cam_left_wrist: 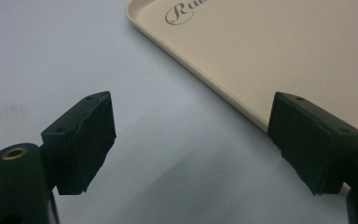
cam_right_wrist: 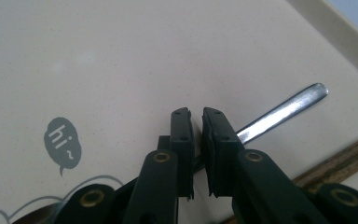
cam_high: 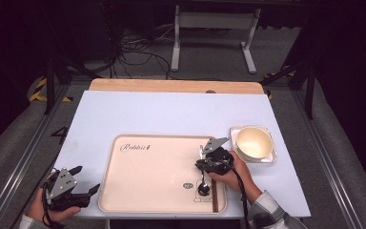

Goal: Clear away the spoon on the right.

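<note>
A metal spoon [cam_high: 203, 187] lies on the beige tray [cam_high: 143, 171] near its front right corner, bowl toward the person. My right gripper [cam_high: 201, 164] is over the spoon's handle. In the right gripper view the jaws of the right gripper [cam_right_wrist: 196, 112] stand almost together, with the spoon handle [cam_right_wrist: 289, 107] running between them and out to the upper right. My left gripper [cam_high: 88, 179] rests low over the white table left of the tray. Its jaws are wide apart and empty, seen as the left gripper [cam_left_wrist: 191, 116] beside the tray edge [cam_left_wrist: 205, 88].
A cream bowl [cam_high: 253, 141] sits on a square white dish [cam_high: 272, 155] just right of the tray. A dark wooden stick [cam_high: 215, 200] lies along the tray's right side, seen close to the jaws as the stick [cam_right_wrist: 345, 158]. The white table top [cam_high: 171, 112] ends near both hands.
</note>
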Available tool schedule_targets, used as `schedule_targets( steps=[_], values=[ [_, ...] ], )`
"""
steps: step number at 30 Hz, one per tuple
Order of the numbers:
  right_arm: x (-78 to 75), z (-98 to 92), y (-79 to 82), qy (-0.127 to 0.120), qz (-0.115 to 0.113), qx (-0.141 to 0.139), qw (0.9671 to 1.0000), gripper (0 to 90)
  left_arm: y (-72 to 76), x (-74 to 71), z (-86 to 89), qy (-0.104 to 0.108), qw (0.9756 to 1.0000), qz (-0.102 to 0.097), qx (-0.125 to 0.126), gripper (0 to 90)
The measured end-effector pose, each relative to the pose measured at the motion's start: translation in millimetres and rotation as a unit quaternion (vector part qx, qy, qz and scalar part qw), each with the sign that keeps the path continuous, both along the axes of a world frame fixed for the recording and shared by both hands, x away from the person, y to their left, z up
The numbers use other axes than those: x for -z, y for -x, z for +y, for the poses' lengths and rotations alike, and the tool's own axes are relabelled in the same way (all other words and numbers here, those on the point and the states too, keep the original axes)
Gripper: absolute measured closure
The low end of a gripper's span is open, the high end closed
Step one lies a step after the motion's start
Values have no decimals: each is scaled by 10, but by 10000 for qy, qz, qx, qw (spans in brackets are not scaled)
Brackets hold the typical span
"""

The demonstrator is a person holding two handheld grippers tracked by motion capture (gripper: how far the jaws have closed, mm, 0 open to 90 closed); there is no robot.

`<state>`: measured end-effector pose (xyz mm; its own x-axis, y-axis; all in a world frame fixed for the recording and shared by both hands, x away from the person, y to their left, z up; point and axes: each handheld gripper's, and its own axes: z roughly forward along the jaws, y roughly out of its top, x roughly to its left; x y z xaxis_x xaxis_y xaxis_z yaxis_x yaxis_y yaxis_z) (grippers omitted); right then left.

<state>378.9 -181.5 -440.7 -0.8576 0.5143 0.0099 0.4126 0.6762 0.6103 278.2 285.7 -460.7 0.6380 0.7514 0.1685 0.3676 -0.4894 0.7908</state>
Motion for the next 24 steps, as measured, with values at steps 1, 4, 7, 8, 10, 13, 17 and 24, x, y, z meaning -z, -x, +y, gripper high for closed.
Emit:
schedule_targets(
  steps=[1,4,7,8,10,13,17,24],
  values=[
    [-1,-10,1,1,15,25,10000,833,2,1,-4,16,10000,12,-3,158],
    [-3,-35,10,17,1,28,10000,831,1,-1,-7,-7,10000,2,-10,159],
    [-5,-59,16,16,0,30,10000,812,6,-8,-6,-8,10000,-9,-11,159],
    [-5,-60,15,10,-15,57,10000,803,4,-7,-5,-8,10000,-7,-8,159],
    [-8,-56,16,-2,-22,82,10000,803,2,-5,-2,-4,10000,-14,-11,159],
    [-54,-65,31,-121,-91,84,9998,789,-3,-8,2,52,10000,-19,-30,159],
    [-166,-107,83,-275,-266,59,9993,757,-24,-7,-12,83,10000,-29,23,162],
    [-370,-204,156,-452,-589,157,9971,698,-30,10,-4,76,9999,18,80,171]
  ],
)
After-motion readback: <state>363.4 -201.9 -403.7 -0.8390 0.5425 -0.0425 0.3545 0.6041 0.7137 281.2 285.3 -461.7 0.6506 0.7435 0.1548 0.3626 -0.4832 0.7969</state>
